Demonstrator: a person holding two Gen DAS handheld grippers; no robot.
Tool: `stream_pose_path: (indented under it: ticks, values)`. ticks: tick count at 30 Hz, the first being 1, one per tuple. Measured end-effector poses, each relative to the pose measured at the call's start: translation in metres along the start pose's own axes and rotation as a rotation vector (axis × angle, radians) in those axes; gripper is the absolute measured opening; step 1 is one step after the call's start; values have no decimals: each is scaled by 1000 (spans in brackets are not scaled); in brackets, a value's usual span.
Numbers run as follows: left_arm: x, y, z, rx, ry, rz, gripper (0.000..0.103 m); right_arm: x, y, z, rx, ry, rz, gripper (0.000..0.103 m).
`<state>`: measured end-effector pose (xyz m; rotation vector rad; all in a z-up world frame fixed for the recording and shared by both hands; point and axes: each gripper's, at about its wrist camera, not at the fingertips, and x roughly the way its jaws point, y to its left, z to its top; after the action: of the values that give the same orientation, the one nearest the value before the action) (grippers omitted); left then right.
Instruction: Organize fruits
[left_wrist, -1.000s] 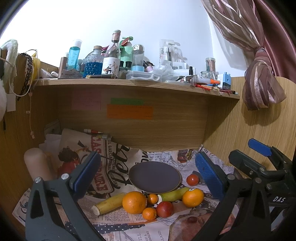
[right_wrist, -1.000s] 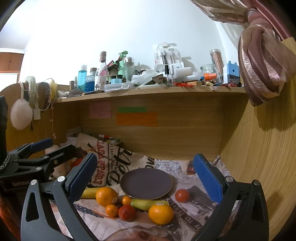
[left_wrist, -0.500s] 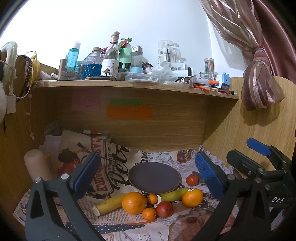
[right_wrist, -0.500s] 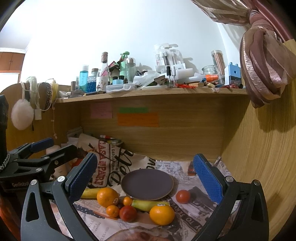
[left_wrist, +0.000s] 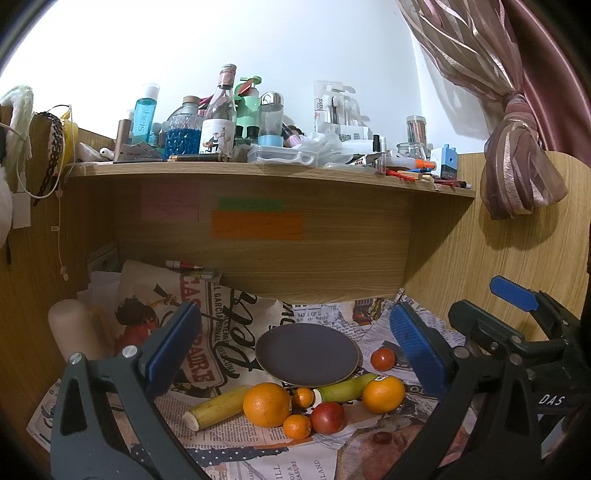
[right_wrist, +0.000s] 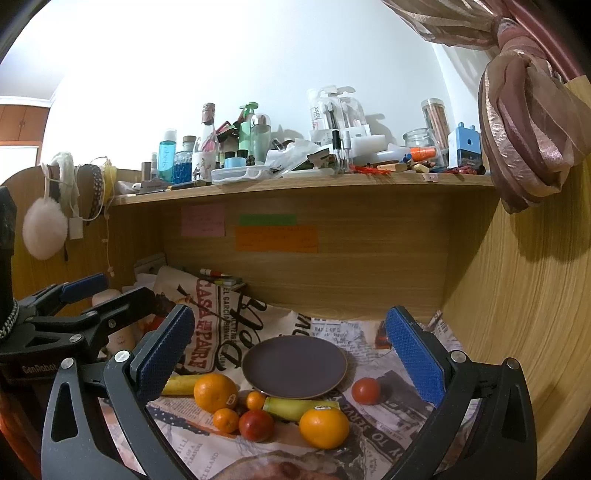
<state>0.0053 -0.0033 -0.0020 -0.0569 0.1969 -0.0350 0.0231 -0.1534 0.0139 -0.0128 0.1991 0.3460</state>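
Observation:
A dark round plate (left_wrist: 306, 353) (right_wrist: 294, 366) lies bare on newspaper under the shelf. In front of it sit a large orange (left_wrist: 266, 404) (right_wrist: 215, 392), a second orange (left_wrist: 383, 393) (right_wrist: 324, 427), two small tangerines (left_wrist: 297, 426) (right_wrist: 225, 420), a red apple (left_wrist: 327, 417) (right_wrist: 256, 425), a yellow banana (left_wrist: 218, 407), a green banana (left_wrist: 345, 387) (right_wrist: 295, 405) and a tomato (left_wrist: 382, 359) (right_wrist: 365, 390). My left gripper (left_wrist: 293, 350) hangs open above the fruit, holding nothing. My right gripper (right_wrist: 290, 358) is open too, equally apart from the fruit.
Newspaper (left_wrist: 221, 332) covers the desk. A crowded shelf (left_wrist: 258, 173) of bottles and jars overhangs the back. Wooden walls close in left and right. A pale cylinder (left_wrist: 72, 328) stands at the left. A tied curtain (left_wrist: 517, 177) hangs at the right.
Both views have shifted only slightly; the fruit and plate lie where they were, and both grippers stay open.

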Motion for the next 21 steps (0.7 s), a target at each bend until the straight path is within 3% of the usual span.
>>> stream_pose_path:
  ticks: [21]
  values:
    - [0,1,2,-2,4,-4,103,1,0,0,2,2,5,103]
